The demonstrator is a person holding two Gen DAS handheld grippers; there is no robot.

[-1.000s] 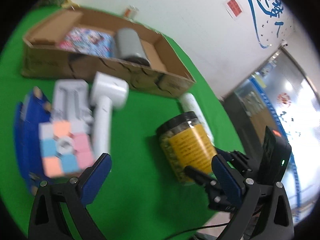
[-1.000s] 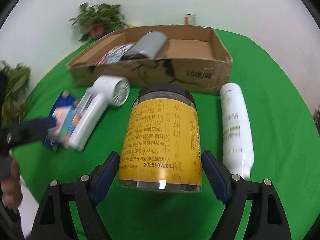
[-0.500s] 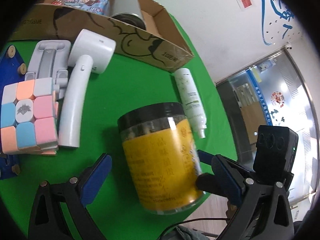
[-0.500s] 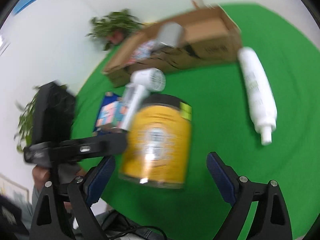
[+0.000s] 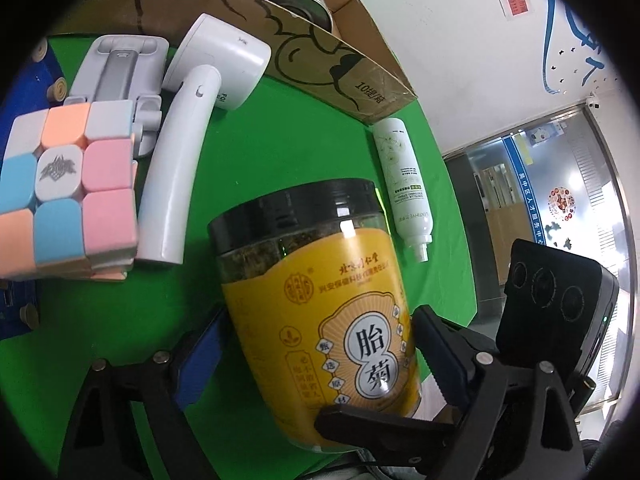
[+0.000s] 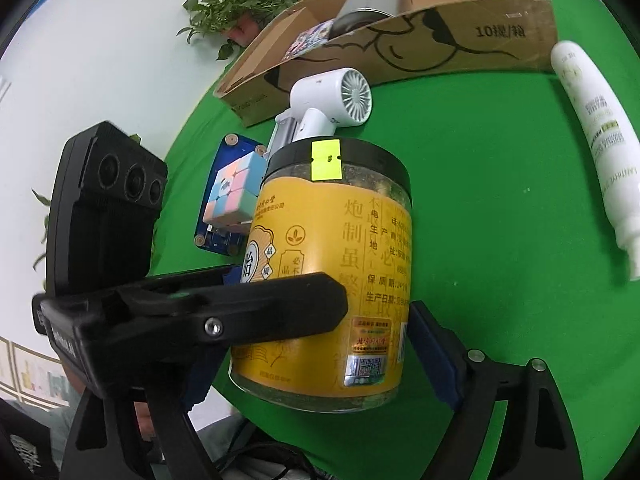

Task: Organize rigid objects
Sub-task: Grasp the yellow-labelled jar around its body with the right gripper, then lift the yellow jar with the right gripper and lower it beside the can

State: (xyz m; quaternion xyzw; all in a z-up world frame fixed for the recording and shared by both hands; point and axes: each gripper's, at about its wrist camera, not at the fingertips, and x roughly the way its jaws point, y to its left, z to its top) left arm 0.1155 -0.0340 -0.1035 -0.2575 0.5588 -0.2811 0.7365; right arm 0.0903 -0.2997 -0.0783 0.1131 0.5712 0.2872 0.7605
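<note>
Straddling the same jar [image 5: 316, 312] from two sides, both sets of fingers crowd its yellow label while it stands on the green worktop [image 6: 500, 208], in front of the cardboard box [image 6: 440, 36]. The left gripper [image 5: 320, 354] has just been closing, with the jar between its blue pads; they sit right at the jar's sides, though I cannot tell whether they press yet. The right gripper [image 6: 304, 364] has also just been narrowing around the jar, but its left pad is hidden behind the other tool's black arm, so its hold cannot be judged either. The main risk, as I read it, is the two tools fouling one another: that arm crosses directly in front of the right gripper's view, and a squeeze or lift from both at once could twist the jar or tip it. A low grip could also let the tall jar lean. If it topples it could knock the hair dryer [image 5: 192, 128] and puzzle cube [image 5: 68, 184] close by, or roll toward the white bottle [image 6: 596, 152].
</note>
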